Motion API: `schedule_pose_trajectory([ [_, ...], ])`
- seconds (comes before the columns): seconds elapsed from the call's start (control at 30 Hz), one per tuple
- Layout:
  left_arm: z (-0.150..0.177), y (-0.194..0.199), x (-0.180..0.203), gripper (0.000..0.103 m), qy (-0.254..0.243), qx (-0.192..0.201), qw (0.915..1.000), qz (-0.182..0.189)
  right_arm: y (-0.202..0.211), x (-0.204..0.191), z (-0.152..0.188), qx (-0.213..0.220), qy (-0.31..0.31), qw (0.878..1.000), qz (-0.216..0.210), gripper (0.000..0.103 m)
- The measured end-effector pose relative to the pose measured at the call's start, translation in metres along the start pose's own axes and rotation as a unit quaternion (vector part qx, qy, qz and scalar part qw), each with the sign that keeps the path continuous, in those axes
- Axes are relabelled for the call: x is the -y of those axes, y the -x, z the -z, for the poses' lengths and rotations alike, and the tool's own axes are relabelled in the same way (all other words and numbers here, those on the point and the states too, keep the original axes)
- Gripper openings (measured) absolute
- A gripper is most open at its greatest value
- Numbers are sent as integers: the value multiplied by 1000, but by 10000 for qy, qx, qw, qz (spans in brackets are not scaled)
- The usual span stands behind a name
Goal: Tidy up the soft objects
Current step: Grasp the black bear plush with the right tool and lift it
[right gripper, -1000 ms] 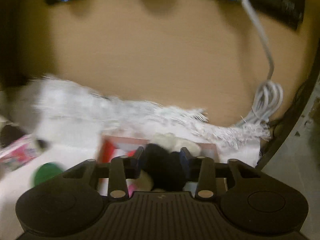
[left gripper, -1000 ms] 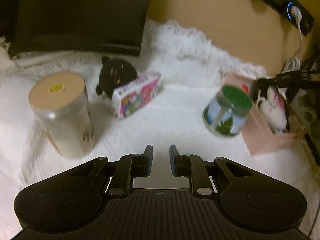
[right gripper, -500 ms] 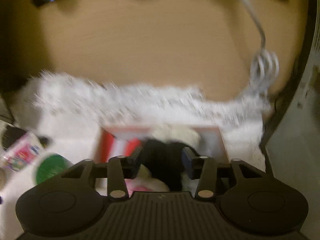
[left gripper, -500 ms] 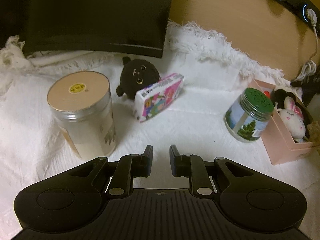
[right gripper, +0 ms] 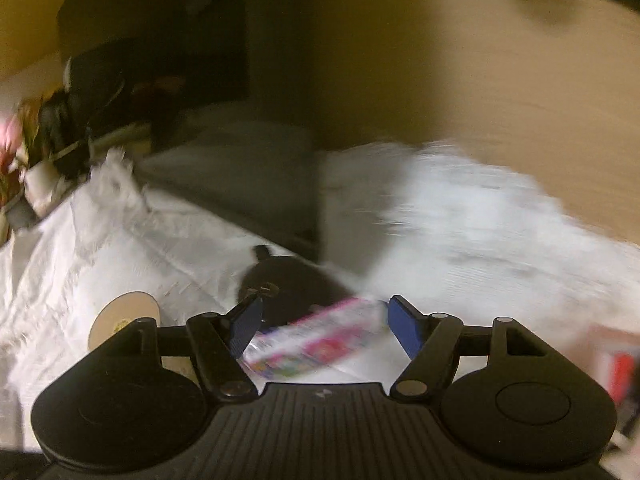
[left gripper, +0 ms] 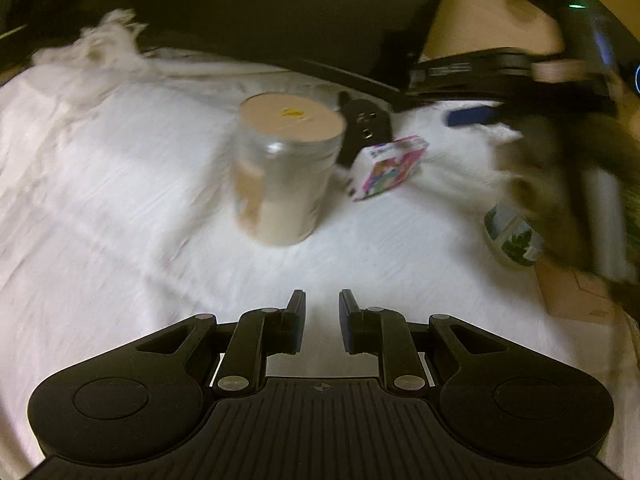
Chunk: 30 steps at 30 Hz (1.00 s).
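Half a second ago the right gripper was clamped on a black plush over the pink box; now its blue-padded fingers stand wide apart and empty, swung across to point at the black plush toy just above centre in its view. That spread probably suits a wide, squashy body, and the aim suggests this toy is the next soft thing to collect. Leaning against the toy's front is a colourful tissue pack, which sits between the fingers in the picture and would likely have to be avoided or taken too. The left gripper hovers low over the white cloth, fingers a narrow gap apart with nothing between them, seemingly kept clear. From its view, the wood-lidded jar stands centre frame, hiding part of the plush toy behind it, with the tissue pack just to the right. Farther right, blurred, the right gripper crosses above a green-lidded jar and the pink box at the lower right edge; the box's contents cannot be seen now.
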<state>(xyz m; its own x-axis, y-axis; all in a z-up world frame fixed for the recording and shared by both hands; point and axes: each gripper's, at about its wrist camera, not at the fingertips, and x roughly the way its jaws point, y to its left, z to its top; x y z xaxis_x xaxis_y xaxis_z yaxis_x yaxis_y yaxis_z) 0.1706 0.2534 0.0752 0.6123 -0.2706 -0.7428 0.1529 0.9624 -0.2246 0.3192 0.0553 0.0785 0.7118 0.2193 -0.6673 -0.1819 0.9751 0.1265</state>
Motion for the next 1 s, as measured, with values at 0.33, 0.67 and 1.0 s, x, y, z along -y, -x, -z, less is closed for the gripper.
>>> schedule_pose_trajectory([
  [0.33, 33, 18, -31, 20, 528, -99, 9985, -81, -82, -26, -10, -487, 563, 9972, -45, 78],
  [0.67, 22, 17, -24, 20, 648, 0, 9978, 100, 8, -6, 66, -869, 284, 9919, -880, 64],
  [1.0, 0, 8, -6, 20, 536, 129, 9985, -27, 80, -23, 124, -591, 1167, 9877, -856, 67],
])
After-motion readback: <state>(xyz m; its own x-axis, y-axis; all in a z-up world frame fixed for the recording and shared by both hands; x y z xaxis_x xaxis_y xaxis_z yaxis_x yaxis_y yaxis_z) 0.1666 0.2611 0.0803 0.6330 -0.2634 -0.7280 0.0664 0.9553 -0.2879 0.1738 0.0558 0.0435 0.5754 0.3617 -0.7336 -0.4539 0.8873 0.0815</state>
